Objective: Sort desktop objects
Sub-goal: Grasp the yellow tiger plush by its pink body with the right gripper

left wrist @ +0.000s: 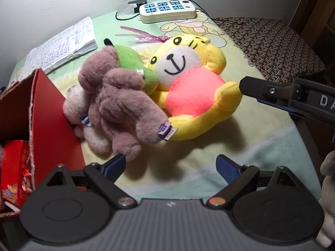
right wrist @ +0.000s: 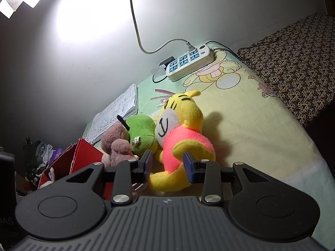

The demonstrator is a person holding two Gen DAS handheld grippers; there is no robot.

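A yellow tiger plush [left wrist: 188, 77] [right wrist: 184, 133] with a pink belly lies on the pastel sheet. A brown bear plush [left wrist: 117, 102] [right wrist: 117, 144] and a green plush [left wrist: 134, 62] [right wrist: 142, 131] lie against its left side. My left gripper [left wrist: 171, 167] is open and empty, just in front of the bear's feet. My right gripper [right wrist: 167, 165] [left wrist: 247, 87] is open with its jaws on either side of the tiger's leg, not closed on it.
A red cardboard box [left wrist: 41, 115] [right wrist: 83, 159] stands open at the left, with red items inside. An open notebook [left wrist: 62, 46] and a white power strip [left wrist: 167, 10] [right wrist: 188, 64] lie at the back by the wall. A patterned cushion [left wrist: 272, 46] is at the right.
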